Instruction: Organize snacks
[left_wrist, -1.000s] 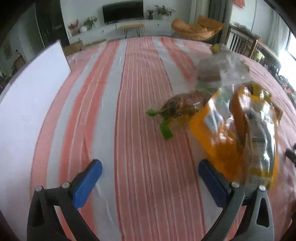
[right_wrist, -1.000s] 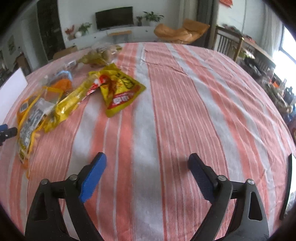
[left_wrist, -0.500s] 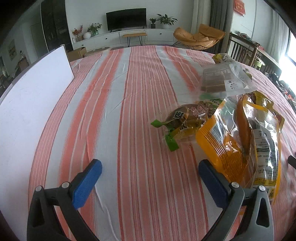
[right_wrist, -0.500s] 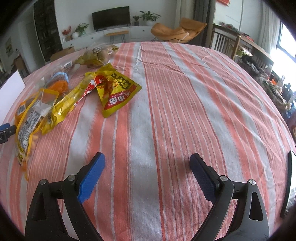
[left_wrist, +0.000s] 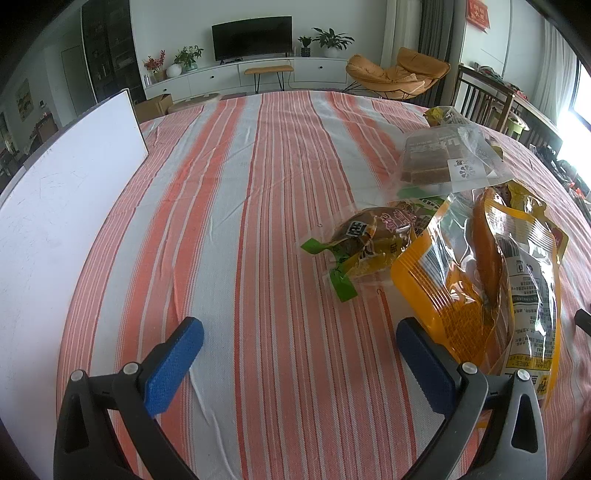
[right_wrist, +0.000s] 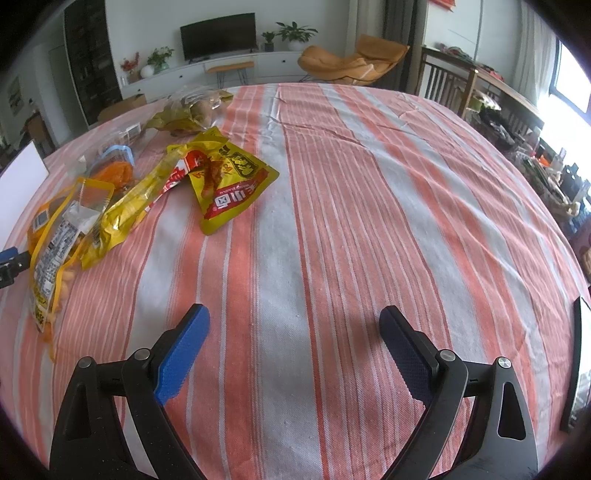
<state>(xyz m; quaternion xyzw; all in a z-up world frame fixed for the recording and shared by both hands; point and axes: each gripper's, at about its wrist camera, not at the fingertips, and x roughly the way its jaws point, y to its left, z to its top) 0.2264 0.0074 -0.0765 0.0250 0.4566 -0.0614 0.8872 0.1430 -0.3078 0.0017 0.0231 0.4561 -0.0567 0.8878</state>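
Your left gripper (left_wrist: 299, 343) wide and empty, right gripper (right_wrist: 293, 332) same, orange plastic snack bag (left_wrist: 484, 295) just beside your left gripper's right finger, on the striped counter (left_wrist: 258, 206), yellow foil packet (right_wrist: 229, 184) well ahead-left of the right one.

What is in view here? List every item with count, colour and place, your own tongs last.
Orange pouch: 1, orange and clear, beside left tongs' right finger.
Green-tabbed pack: 1, brown and green, mid-table.
Clear cake bag: 1, clear, brown contents, behind it.
Yellow-red packets: 2, overlapping, left of centre in right view.
Far bag: 1, clear-yellowish, far edge.
White board: 1, left edge.
Tablecloth: 1, orange and white stripes.
Left tongs: open, empty.
Right tongs: open, empty.
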